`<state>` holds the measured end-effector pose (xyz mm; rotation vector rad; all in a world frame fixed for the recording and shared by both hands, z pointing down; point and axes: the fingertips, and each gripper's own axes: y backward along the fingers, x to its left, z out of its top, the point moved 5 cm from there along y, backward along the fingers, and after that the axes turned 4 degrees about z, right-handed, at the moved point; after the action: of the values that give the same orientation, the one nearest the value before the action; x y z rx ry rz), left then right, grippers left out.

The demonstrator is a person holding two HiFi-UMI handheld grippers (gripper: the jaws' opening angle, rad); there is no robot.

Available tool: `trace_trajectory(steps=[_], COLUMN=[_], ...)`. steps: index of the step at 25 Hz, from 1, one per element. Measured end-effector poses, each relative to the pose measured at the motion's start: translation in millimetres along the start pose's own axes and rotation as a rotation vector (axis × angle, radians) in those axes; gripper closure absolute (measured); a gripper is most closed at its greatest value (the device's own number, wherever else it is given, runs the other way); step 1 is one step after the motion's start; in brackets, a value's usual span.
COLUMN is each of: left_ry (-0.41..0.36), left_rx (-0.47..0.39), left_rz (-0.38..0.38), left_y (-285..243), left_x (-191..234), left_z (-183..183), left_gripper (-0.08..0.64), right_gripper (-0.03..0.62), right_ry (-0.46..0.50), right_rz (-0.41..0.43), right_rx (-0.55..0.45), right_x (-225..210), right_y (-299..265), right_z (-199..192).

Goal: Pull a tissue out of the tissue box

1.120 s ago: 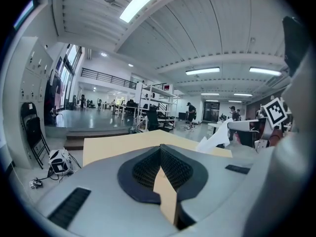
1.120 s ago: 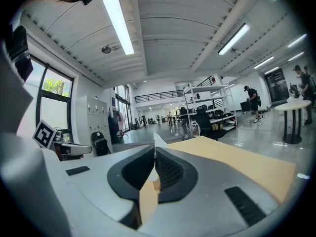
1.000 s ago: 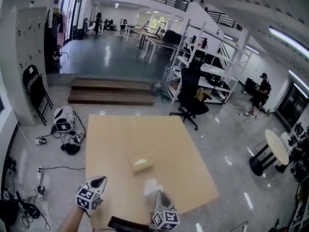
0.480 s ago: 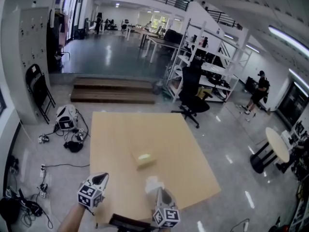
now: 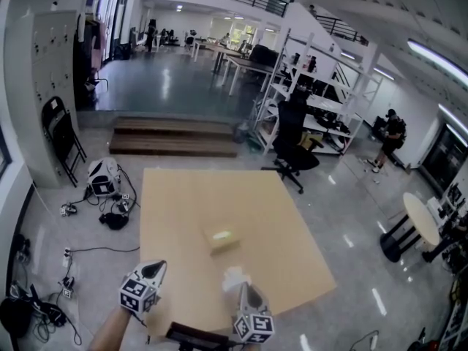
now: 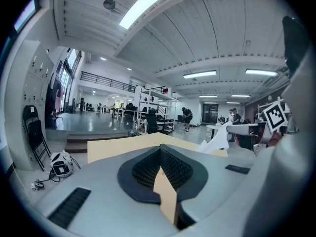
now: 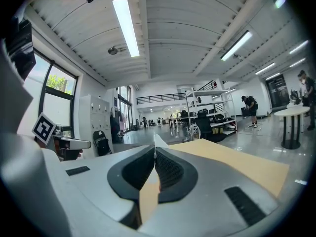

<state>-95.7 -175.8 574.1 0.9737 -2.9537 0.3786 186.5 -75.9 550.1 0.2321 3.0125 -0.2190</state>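
Observation:
A small tan tissue box (image 5: 221, 239) lies on the tan table (image 5: 190, 196), near its middle. My right gripper (image 5: 243, 288) hovers over the table's near edge, short of the box, shut on a white tissue (image 5: 234, 276) that sticks up from its tips. In the right gripper view only a white sliver of the tissue (image 7: 155, 141) shows above the closed jaws (image 7: 155, 153). My left gripper (image 5: 155, 268) is at the near left corner, its jaws (image 6: 160, 151) meeting with nothing between them. The tissue (image 6: 217, 139) appears to its right.
A black office chair (image 5: 292, 148) and shelving racks (image 5: 322, 86) stand beyond the table's far right corner. Wooden steps (image 5: 172, 137) lie behind. A bag and cables (image 5: 102, 189) litter the floor at left, near a folding chair (image 5: 58, 134). A round white table (image 5: 420, 221) is at right.
Both grippers have drawn slightly back from the box towards the table's near edge. The tissue stays in the right gripper; the box has not moved on the table.

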Motion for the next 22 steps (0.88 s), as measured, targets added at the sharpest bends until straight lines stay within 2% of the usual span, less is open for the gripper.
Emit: trace_trajectory(steps=[22], left_ry=[0.001], left_rx=[-0.011], left_rz=[0.013], left_y=[10.9], left_x=[4.3], left_z=[6.4], left_gripper=[0.554], right_gripper=[0.589], right_ry=[0.004], right_rz=[0.011], right_rx=[0.002], right_x=[11.1], right_y=[-2.2], right_z=[-0.7])
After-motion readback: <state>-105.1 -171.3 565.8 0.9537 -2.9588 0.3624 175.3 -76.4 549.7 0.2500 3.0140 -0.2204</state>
